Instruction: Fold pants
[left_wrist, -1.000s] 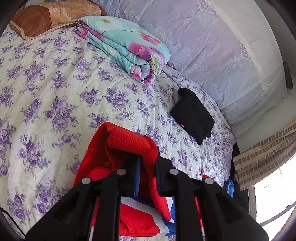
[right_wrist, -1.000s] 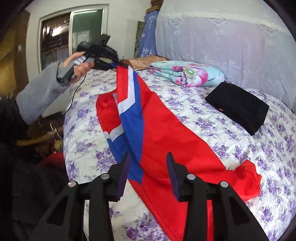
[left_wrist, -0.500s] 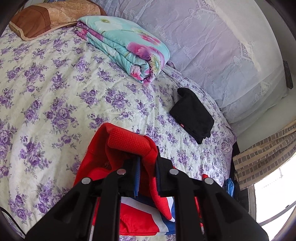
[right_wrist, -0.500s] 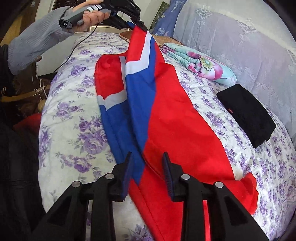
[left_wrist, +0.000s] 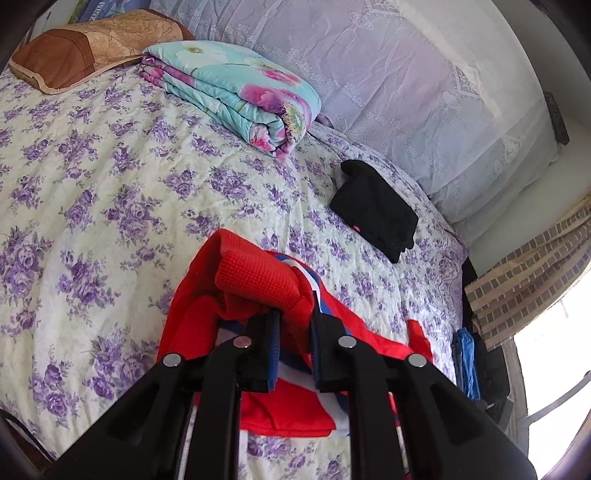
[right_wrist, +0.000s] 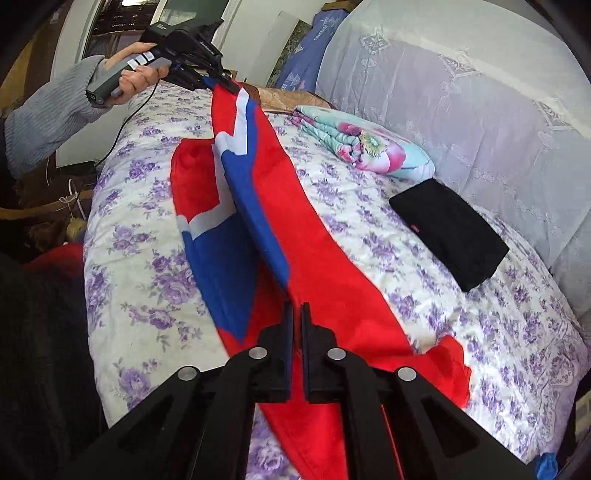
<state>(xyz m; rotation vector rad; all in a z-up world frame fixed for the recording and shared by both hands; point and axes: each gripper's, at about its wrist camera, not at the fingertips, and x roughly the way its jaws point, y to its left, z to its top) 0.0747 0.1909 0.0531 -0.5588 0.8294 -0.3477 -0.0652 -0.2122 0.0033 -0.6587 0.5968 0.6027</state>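
Your biggest risk is the long span of the red fleece pants with blue and white side panels (right_wrist: 295, 236): stretched between your two grips across the purple-flowered quilted bedspread (right_wrist: 480, 332), it can twist or sag, and the lower leg lying at nine o'clock of the raised one will then not line up. Pull unevenly and the crease wanders.

A smaller risk is your right gripper (right_wrist: 295, 314). Its jaws have just been closing and now stand nearly together on a thin edge of the red cloth; so slight a pinch may slip out when you lift.

Your left gripper (left_wrist: 295, 317) is clamped narrow on the thick ribbed red band (left_wrist: 258, 277), a bulkier hold that looks safer, though the bunched cloth under it could fold in crooked.

The folded black garment (right_wrist: 450, 229) lies at two o'clock from your right gripper; a wide swing could sweep cloth over it.

The pants look soft and plush, lying lengthwise down the bed, one end lifted at twelve o'clock, a red leg end spread flat at four o'clock.
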